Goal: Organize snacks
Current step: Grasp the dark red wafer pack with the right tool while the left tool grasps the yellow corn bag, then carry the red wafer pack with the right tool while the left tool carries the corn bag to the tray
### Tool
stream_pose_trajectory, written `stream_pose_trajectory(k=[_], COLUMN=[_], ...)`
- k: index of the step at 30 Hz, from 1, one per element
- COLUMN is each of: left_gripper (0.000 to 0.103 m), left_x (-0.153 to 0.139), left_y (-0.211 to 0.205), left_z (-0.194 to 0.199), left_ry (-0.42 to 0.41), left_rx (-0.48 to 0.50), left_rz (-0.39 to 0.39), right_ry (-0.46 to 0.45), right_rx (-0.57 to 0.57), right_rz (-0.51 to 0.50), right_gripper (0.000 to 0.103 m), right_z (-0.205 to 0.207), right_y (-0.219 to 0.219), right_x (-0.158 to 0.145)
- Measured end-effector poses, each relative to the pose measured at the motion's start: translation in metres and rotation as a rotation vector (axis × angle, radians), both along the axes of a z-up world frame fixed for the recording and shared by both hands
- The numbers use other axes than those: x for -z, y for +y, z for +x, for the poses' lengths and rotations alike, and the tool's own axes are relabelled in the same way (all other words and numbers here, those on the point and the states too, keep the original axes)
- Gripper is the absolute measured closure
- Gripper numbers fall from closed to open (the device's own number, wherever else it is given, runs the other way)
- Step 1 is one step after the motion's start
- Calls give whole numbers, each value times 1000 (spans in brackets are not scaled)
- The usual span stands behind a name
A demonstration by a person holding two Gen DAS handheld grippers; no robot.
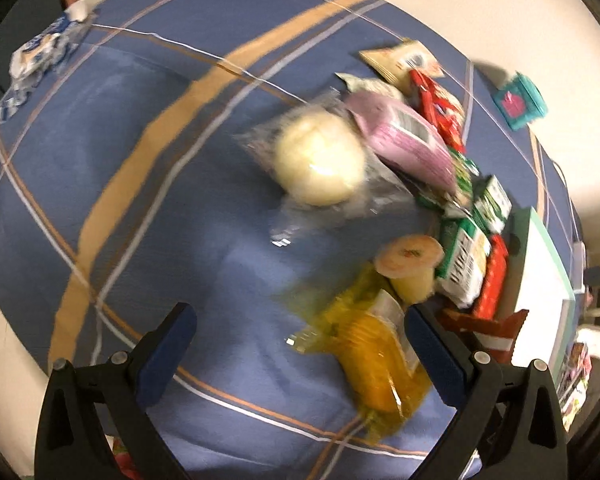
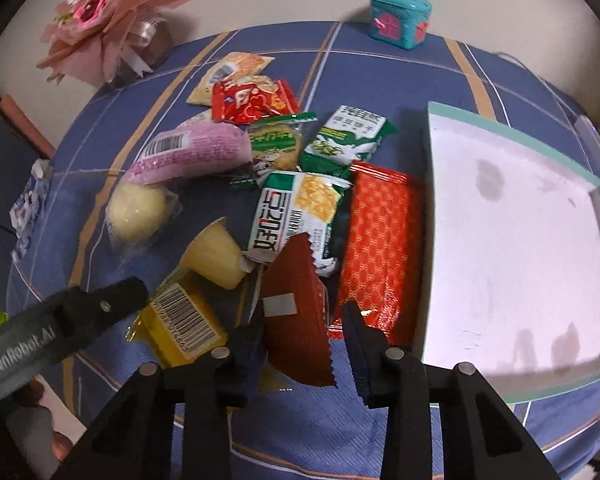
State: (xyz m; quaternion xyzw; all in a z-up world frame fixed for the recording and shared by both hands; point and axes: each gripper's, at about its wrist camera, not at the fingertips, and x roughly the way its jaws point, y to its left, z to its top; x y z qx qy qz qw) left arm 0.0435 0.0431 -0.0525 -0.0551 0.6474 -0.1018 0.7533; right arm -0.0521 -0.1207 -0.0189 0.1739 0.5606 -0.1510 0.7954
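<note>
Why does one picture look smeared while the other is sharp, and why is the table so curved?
Left wrist view: motion blur smears the bun and yellow packet. Right wrist view: sharp, barcodes readable, with soft shadows inside the box. Both: the fisheye lens bows the tablecloth stripes and darkens the corners.

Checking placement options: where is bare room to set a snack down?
The white box is bare inside. Open tablecloth lies left of the wrapped bun. Crowded: the snack pile between bun and box.
</note>
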Motion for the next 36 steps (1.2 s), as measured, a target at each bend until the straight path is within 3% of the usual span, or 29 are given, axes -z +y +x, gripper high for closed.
stream_pose_trajectory(k=[9, 14, 17, 19, 26, 36], left_gripper=[3, 34, 45, 46, 57, 66], left_x=[8, 22, 31, 35, 24, -6], left_y=[-31, -37, -41, -44, -34, -19], left_z=[-5, -9, -8, -8, -16, -16], left_ry=[51, 107, 143, 157, 135, 57], left_rx=[55, 43, 36, 31, 3, -19], left_rz=[-39, -128, -190, -205, -223, -267], right_ry=[22, 42, 53, 61, 38, -30], right_rx=[-11, -21, -24, -25, -25, 3], right_rz=[40, 42, 45, 54, 74, 105], right_gripper=[68, 68, 68, 68, 76, 76], right_z=[-3, -3, -1, 0, 2, -14], right_y=[-3, -1, 1, 2, 2, -10], right_x=[10, 15, 20, 25, 23, -7])
